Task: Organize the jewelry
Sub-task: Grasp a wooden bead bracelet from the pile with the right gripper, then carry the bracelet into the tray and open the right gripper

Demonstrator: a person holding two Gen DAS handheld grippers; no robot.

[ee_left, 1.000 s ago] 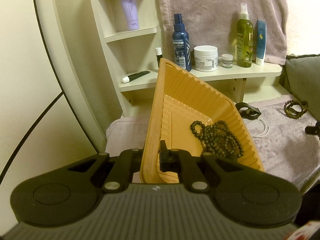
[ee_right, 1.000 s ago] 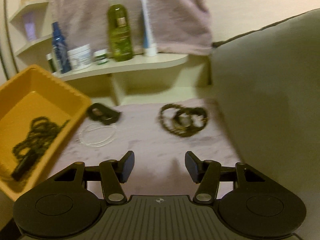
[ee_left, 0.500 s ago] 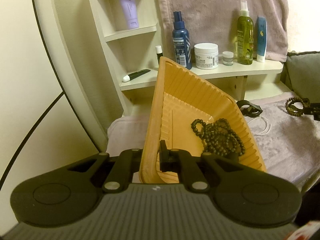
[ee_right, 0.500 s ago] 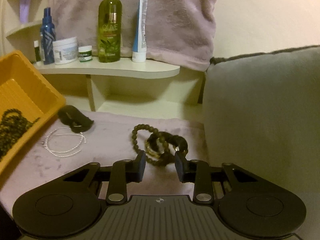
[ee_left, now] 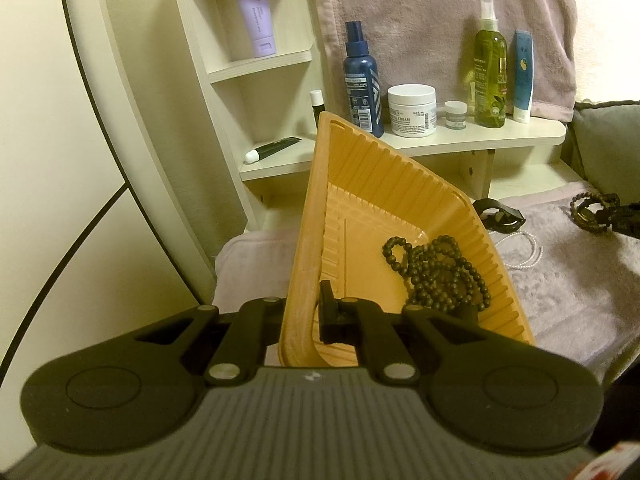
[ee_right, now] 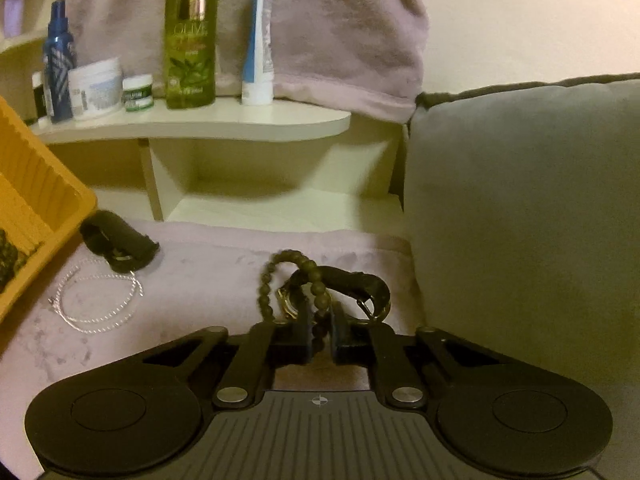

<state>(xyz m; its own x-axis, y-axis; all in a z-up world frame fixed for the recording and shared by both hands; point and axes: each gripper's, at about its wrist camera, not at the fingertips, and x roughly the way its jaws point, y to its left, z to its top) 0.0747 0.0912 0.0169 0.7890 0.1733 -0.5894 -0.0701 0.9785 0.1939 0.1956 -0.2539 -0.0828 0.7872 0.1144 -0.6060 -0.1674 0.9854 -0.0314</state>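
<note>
My left gripper is shut on the near rim of a yellow ribbed tray and holds it tilted; a dark bead necklace lies inside. My right gripper is shut on a tangle of dark bead bracelets with a black strap and gold clasp, on the pink towel; the tangle also shows far right in the left wrist view. A white pearl strand and a black watch lie on the towel beside the tray.
A cream shelf behind holds a blue spray bottle, a white jar, a green bottle and a blue tube. A grey cushion stands at right. A pink towel hangs behind.
My right gripper moved forward and down onto the bracelet tangle and closed on it. My left gripper kept holding the tray, almost still.
</note>
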